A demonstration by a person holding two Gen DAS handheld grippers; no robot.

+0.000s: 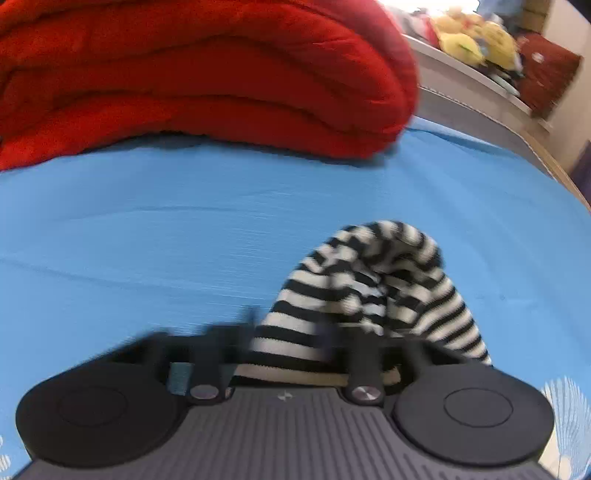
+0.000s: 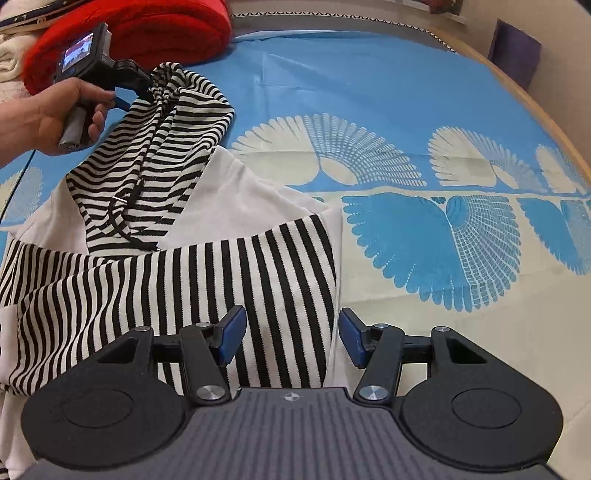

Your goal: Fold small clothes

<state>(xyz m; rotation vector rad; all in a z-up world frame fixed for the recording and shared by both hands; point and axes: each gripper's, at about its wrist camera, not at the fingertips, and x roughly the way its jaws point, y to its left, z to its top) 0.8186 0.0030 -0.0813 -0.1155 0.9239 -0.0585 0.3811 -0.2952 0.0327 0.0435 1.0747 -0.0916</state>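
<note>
A small black-and-white striped hooded top point(image 2: 192, 266) with white panels lies on the blue patterned bed sheet point(image 2: 369, 92). My left gripper point(image 2: 142, 86), held in a hand at the upper left of the right wrist view, is shut on the striped hood point(image 2: 166, 122) and lifts it off the sheet. In the blurred left wrist view the hood point(image 1: 369, 288) bunches up over my left gripper point(image 1: 291, 332), hiding the fingertips. My right gripper point(image 2: 292, 334) is open and empty, hovering over the garment's right edge.
A folded red blanket point(image 1: 207, 74) lies at the far side of the bed; it also shows in the right wrist view point(image 2: 147, 33). Yellow soft toys point(image 1: 476, 37) sit on a ledge beyond. The bed's wooden edge point(image 2: 535, 110) runs along the right.
</note>
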